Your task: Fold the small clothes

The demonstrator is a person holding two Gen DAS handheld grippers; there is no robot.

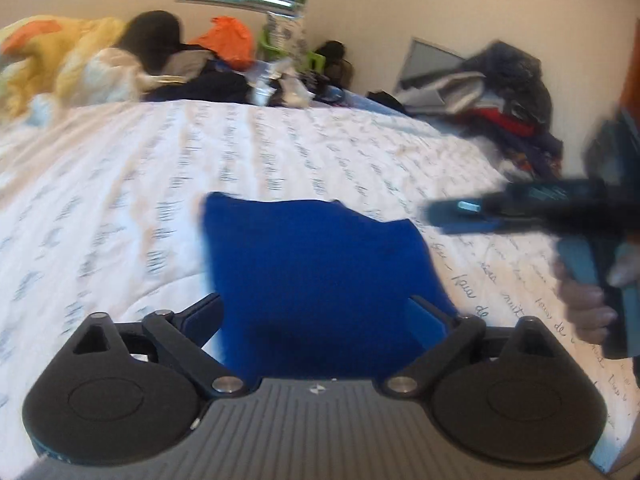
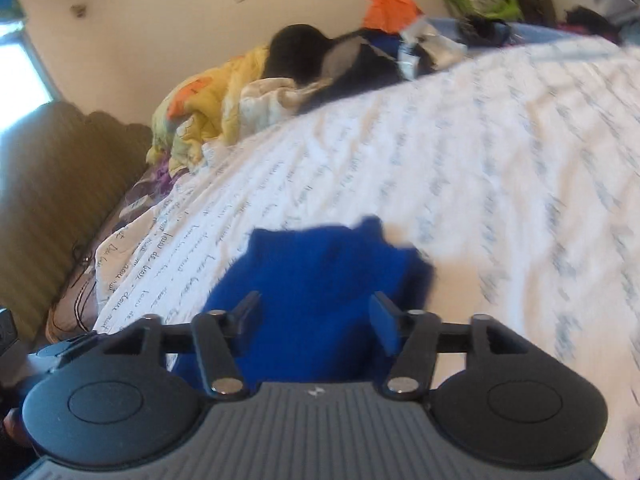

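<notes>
Left wrist view looks down over the left gripper [image 1: 316, 312], whose jaws stand wide apart with the blue garment [image 1: 320, 264] lying on the bedspread [image 1: 280, 148] beyond and beneath them; the cloth shows between the fingers but neither pad presses on it, so nothing is held. The garment sits as a compact, roughly square shape near the close edge of the bed, its far edge uneven, which reads as a piece already doubled over and let go. To the right in the same view the right gripper [image 1: 452, 216] appears blurred, carried by a hand [image 1: 584, 312] on its handle, beside the garment but clear of it. From the right wrist view that gripper's jaws stand partly open, again with blue cloth visible between them and no pad touching it. Both tools point down at a slant over the cloth, a posture that suits releasing a fold and backing off rather than pinching a new edge. Behind, a heap of clothes [image 1: 504, 96] rests at the far right corner and a yellow quilt [image 2: 208, 104] lies bunched by the wall, probably work waiting or bedding pushed aside to keep the folding area free.
</notes>
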